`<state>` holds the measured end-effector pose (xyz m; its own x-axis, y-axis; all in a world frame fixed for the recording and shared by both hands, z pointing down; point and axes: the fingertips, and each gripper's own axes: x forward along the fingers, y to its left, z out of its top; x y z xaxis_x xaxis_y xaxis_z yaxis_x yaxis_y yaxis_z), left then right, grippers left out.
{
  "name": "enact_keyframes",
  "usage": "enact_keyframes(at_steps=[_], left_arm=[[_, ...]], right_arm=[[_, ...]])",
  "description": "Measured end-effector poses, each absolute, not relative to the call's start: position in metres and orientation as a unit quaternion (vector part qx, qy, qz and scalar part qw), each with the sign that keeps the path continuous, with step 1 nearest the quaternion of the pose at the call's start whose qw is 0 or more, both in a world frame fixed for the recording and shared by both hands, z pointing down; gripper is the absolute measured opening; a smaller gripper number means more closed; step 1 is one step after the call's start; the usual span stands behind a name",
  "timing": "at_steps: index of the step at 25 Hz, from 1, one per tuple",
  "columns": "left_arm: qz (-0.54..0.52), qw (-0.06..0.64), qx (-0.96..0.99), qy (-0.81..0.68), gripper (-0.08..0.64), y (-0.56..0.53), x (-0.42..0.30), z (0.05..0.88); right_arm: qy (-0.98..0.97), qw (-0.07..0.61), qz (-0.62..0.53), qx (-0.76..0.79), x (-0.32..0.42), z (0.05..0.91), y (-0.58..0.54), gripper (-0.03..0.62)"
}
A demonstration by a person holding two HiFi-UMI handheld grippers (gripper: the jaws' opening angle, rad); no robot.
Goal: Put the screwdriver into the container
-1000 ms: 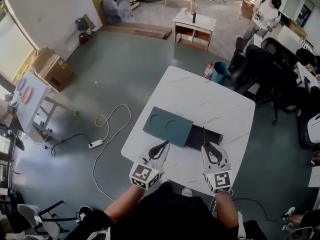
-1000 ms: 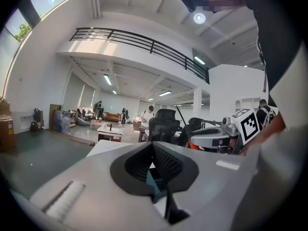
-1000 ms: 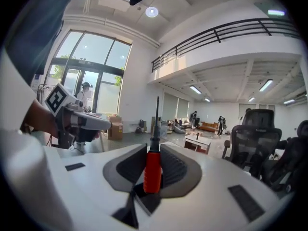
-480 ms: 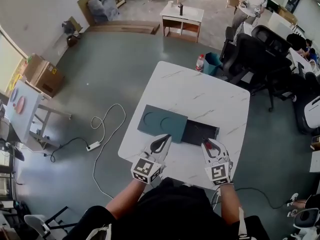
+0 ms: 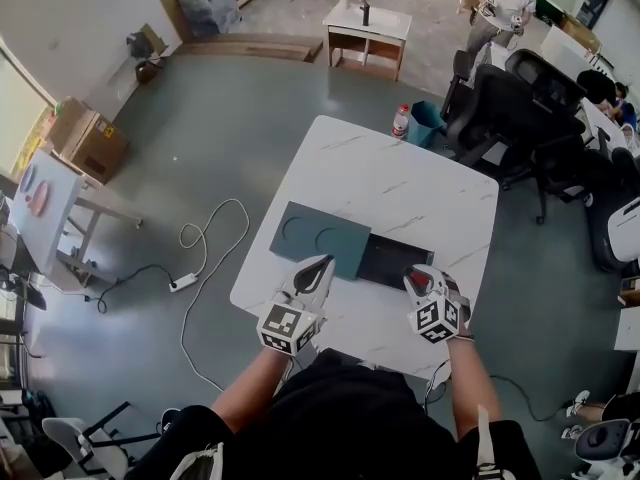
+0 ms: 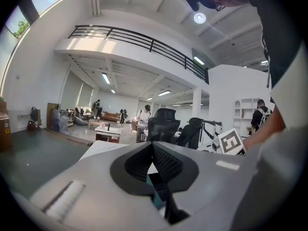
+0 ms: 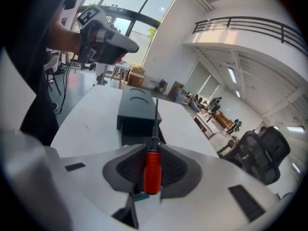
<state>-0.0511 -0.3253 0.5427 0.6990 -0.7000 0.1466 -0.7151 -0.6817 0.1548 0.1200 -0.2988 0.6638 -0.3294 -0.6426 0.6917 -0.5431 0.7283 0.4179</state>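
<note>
Carrying the screwdriver (image 7: 152,170) to the container (image 5: 388,260) looks like the step in hand. At lower right of the head view, the right gripper (image 5: 418,280) clamps the red handle, with the shaft aimed at the dark tray mid-frame. The left gripper (image 5: 313,272) is closed and empty beside the teal panel (image 5: 320,236). The next move likely calls for lowering the tip over the tray, then letting go.

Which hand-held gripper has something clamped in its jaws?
The right hand-held gripper: its jaws are closed on the red handle of a screwdriver with a thin black shaft. The left hand-held gripper has its jaws together with nothing between them.
</note>
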Motion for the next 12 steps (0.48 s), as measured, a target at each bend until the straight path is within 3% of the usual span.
enact_keyframes(at_steps=[12], left_arm=[[0.044,0.108,0.911,-0.396,0.009,-0.320,-0.053,0.551]], right_arm=[[-0.795,0.562,-0.047,0.226,0.113,0.736,-0.306,0.086]])
